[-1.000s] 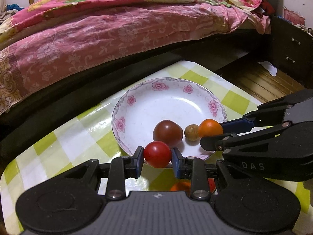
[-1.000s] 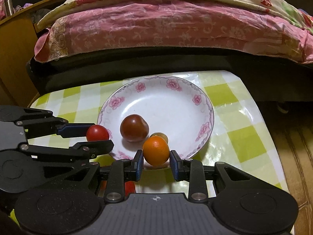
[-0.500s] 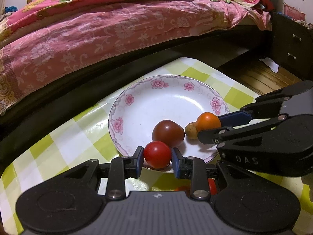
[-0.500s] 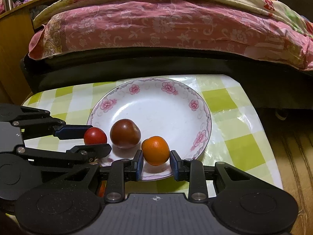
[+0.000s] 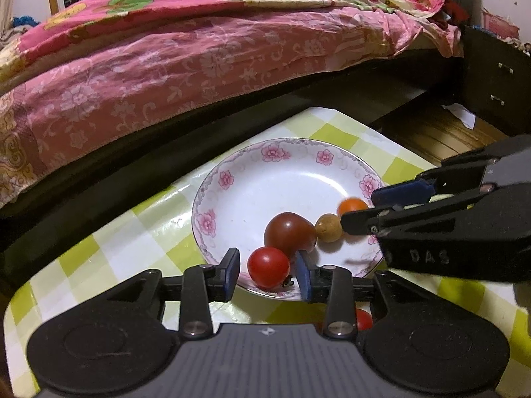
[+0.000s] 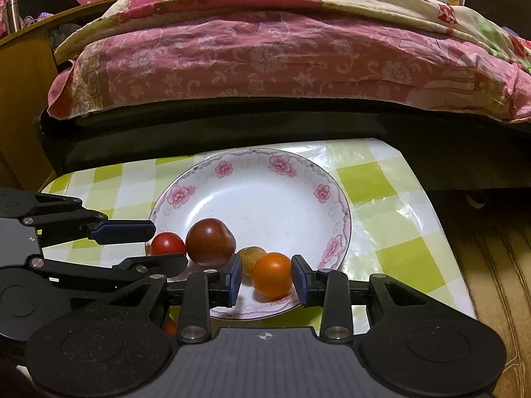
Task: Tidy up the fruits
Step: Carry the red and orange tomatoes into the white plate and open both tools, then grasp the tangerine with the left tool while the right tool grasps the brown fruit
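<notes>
Red tomato (image 5: 268,267) between parted fingers (image 5: 231,275)

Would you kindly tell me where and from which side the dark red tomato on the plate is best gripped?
Grip the dark red tomato across its widest middle, from above: the plate rim and fruits either side probably block a low sideways approach.

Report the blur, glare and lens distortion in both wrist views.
Left wrist view: orange fruit smeared by motion blur, right gripper soft too; red tomato sharp; glare on the tablecloth. Right wrist view: sharp overall, glare patches on the tablecloth. Both: fisheye bends the bed edge, with dark corners.
</notes>
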Available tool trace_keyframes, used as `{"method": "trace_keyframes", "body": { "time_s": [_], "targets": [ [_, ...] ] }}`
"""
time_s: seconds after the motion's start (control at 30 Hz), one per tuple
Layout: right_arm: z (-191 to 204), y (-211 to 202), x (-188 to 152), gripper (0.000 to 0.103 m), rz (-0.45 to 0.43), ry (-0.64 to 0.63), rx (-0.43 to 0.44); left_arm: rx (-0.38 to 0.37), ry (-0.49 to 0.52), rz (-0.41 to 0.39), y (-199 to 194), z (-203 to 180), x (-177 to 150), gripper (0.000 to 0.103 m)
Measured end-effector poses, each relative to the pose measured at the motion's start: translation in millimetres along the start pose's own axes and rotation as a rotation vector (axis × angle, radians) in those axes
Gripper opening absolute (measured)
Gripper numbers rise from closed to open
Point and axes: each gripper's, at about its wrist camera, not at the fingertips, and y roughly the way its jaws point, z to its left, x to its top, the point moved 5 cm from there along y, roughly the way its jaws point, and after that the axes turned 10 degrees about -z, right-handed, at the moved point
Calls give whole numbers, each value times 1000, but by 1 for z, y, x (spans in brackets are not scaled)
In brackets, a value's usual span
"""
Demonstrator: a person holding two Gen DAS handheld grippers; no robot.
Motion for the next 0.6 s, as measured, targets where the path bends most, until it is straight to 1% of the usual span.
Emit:
{"method": "trace_keyframes", "body": {
  "time_s": [0.27, 0.4, 0.6],
  "targets": [
    [-8, -14, 5, 32, -26, 24, -7, -20, 3, -3, -13, -2, -4, 44],
    [-11, -21, 5, 32, -20, 49, 0, -36, 4, -6, -21, -4, -5, 44],
    [-5, -28, -2, 32, -1, 31, 23, -57, 12, 18, -29, -6, -16, 44]
  ]
}}
